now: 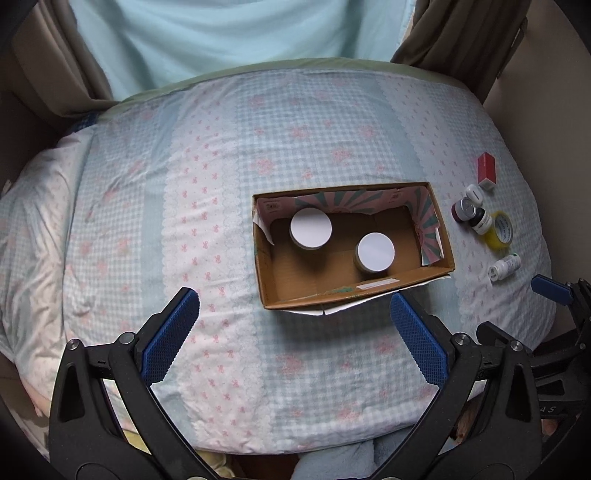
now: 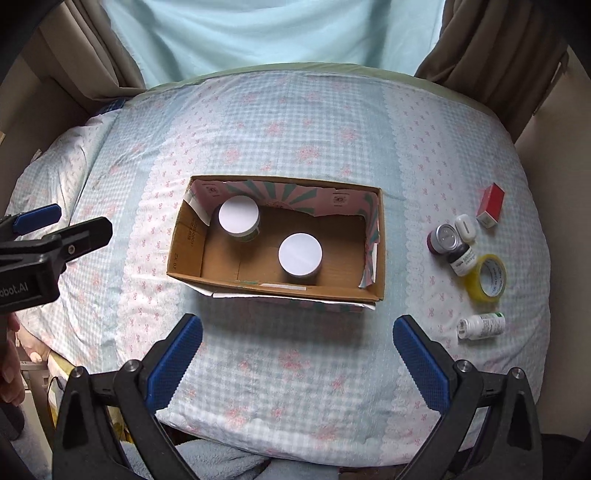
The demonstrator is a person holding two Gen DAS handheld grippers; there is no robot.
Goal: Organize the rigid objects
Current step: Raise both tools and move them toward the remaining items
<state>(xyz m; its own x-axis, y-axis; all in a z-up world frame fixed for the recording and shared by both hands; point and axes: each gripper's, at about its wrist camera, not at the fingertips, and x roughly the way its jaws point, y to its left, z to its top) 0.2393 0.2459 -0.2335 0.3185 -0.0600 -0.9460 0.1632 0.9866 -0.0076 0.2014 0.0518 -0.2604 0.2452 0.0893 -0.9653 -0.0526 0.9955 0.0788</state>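
An open cardboard box lies on the bed and holds two white-lidded jars. To its right lie a red box, a white cap, a dark silver-lidded jar, a black bottle, a yellow tape roll and a white bottle. My left gripper is open and empty near the box's front. My right gripper is open and empty, in front of the box.
The bed has a blue checked cover with pink flowers. Curtains hang behind it. The right gripper shows at the left wrist view's right edge; the left gripper shows at the right wrist view's left edge.
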